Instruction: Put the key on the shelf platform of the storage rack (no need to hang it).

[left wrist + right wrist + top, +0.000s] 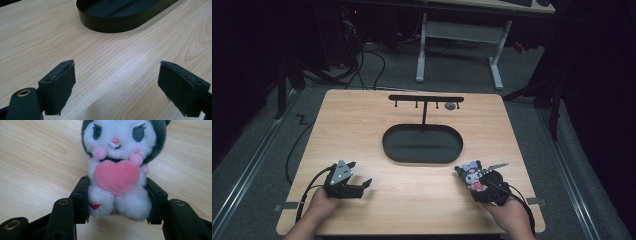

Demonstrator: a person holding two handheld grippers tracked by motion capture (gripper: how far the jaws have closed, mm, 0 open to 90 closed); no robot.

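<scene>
Right tool (117, 202) of mine clamps the plush toy (117, 170) at its lower body, head facing me. Left tool (116, 85) gapes wide, holding nothing, over the desk (112, 62).

We see the plush toy (117, 167) with its ears cut off at the top edge, its sides hidden behind the pads, the black tray (117, 17) cut by the top edge, the small grey thing (450, 106) on the stand too small to tell.

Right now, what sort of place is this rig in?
Probably a lab or data-collection workspace, not a home. A bare wooden table stands on grey carpet, cables trail across the floor behind it, and a white-legged desk stands farther back. A person works with a hand-held gripper in each hand; the right hand-held gripper grips a plush toy.
</scene>
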